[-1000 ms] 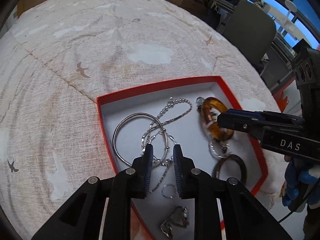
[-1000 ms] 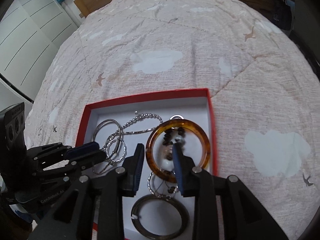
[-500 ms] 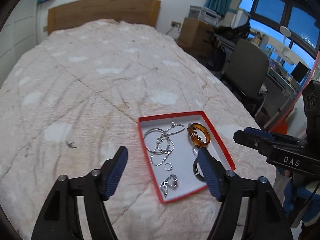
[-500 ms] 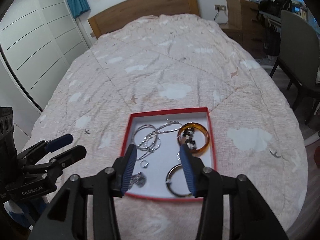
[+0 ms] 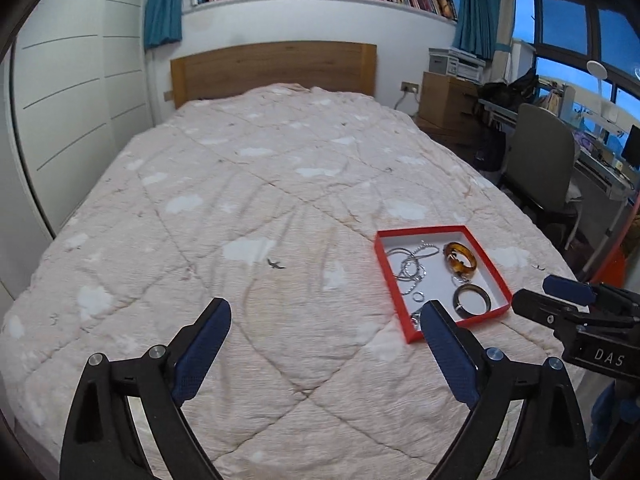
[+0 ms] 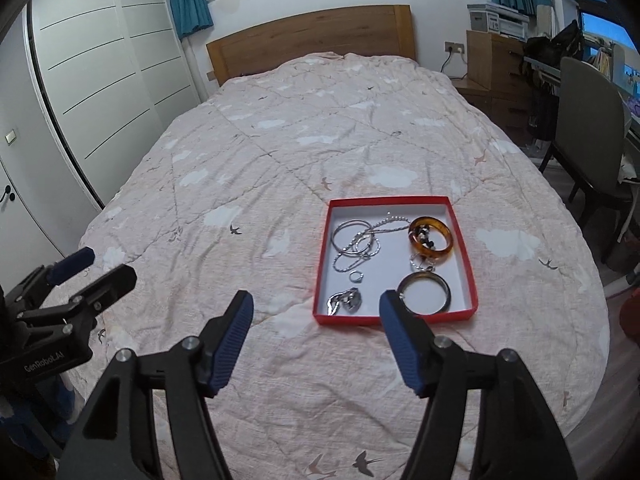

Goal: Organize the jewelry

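A red box (image 6: 322, 272) (image 5: 390, 280) lies on the bed's quilt near its front edge. Inside it are an amber bangle (image 6: 431, 238) (image 5: 461, 258), a dark ring bangle (image 6: 424, 293) (image 5: 472, 300), silver bangles and chains (image 6: 356, 242) (image 5: 410, 264), a small ring (image 6: 356, 277) and a silver clump (image 6: 346, 300). My left gripper (image 5: 326, 326) hovers over bare quilt left of the box, its jaws opening wide with nothing between them. My right gripper (image 6: 316, 314) hangs above the box's near edge, its jaws opening and holding nothing. Each gripper also shows in the other's view, the right gripper (image 5: 560, 298) and the left gripper (image 6: 90, 272).
The pink quilt (image 6: 280, 140) with cloud and bird prints covers the bed up to a wooden headboard (image 6: 312, 36). White wardrobes (image 6: 92, 80) stand on the left. A grey chair (image 6: 592, 140), a desk and wooden drawers (image 6: 492, 60) stand on the right.
Both grippers have pulled back and up out of the box and opened, leaving the jewelry inside. The whole bed and room have come into view.
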Demonstrator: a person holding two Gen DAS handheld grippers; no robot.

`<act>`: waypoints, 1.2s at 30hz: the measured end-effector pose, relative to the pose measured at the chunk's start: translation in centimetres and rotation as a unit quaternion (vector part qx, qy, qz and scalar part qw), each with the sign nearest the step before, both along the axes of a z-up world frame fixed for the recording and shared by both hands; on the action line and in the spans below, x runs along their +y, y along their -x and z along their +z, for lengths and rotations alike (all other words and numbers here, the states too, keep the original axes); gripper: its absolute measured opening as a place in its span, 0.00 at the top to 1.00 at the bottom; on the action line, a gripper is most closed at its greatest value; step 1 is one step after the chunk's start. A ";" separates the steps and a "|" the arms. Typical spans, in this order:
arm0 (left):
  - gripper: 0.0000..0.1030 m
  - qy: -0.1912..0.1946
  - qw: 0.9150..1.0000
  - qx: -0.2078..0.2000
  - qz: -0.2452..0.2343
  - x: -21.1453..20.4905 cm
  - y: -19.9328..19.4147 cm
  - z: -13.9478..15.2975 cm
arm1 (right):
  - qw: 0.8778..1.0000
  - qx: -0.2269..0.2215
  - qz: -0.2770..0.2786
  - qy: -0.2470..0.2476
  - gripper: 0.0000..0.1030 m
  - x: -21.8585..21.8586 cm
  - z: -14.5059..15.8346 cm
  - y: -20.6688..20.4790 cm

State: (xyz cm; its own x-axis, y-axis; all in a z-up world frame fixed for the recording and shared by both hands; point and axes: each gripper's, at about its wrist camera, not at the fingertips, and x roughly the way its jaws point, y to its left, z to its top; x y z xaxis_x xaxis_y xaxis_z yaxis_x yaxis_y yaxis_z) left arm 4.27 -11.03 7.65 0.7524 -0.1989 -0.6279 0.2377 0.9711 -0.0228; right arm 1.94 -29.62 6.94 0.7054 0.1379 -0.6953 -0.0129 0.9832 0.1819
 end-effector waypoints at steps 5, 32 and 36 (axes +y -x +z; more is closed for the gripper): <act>0.06 0.008 1.000 -0.014 0.013 2.0 1.2 0.4 | 1.000 -0.008 -0.015 -0.001 0.37 1.3 -0.1 1.2; 0.03 -0.014 0.998 -0.025 0.054 5.1 3.7 -0.5 | 0.997 -0.026 -0.059 0.043 0.33 1.1 -0.8 4.1; 0.01 -0.013 0.998 -0.018 0.063 6.0 4.0 -1.2 | 0.996 -0.034 -0.067 0.046 0.33 1.1 -0.7 4.6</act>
